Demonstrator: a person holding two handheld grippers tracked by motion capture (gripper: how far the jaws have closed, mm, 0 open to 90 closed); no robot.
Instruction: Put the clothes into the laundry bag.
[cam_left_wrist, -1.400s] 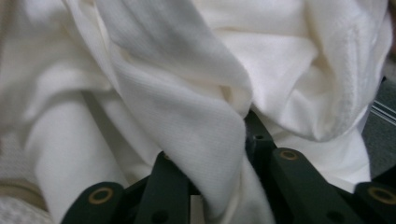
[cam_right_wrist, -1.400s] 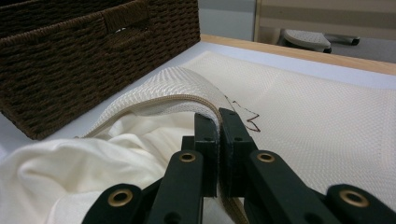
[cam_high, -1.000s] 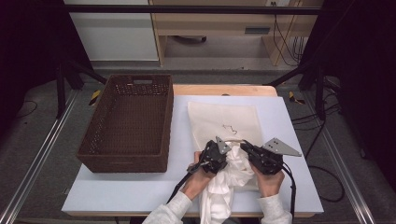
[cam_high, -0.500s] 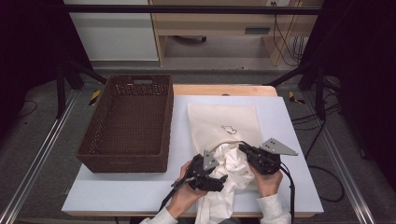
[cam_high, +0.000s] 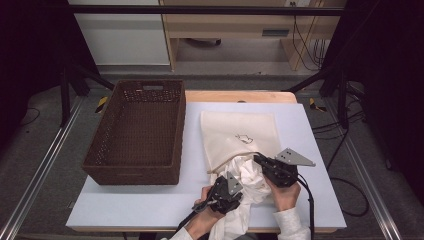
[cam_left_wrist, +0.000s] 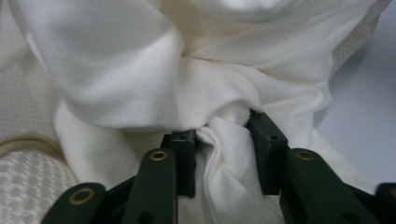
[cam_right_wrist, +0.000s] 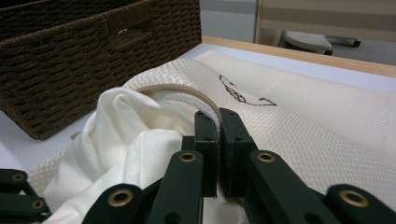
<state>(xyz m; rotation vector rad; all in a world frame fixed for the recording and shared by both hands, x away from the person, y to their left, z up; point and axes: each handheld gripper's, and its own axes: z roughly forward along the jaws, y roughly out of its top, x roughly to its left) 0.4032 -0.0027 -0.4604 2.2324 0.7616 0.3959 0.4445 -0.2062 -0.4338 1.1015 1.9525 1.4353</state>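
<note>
- Right tongs (cam_right_wrist: 218, 154) are clamped on the bag (cam_high: 240, 132) rim; left tongs (cam_left_wrist: 223, 154) pinch white cloth (cam_left_wrist: 140, 79).
- A wicker basket (cam_high: 137, 132) is set just beside, apparently empty, on the tabletop (cam_high: 310, 130).

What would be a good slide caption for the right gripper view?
Right gripper pinching the mesh bag by its rim while white cloth bulges from the opening, wicker basket behind.

The brown wicker basket (cam_high: 137, 132) blocks the table's left half, from nine to eleven o'clock. The cream mesh bag (cam_high: 240, 132) lies flat at twelve. Bare tabletop (cam_high: 315, 150) at three o'clock lets a gripper pass freely.
</note>
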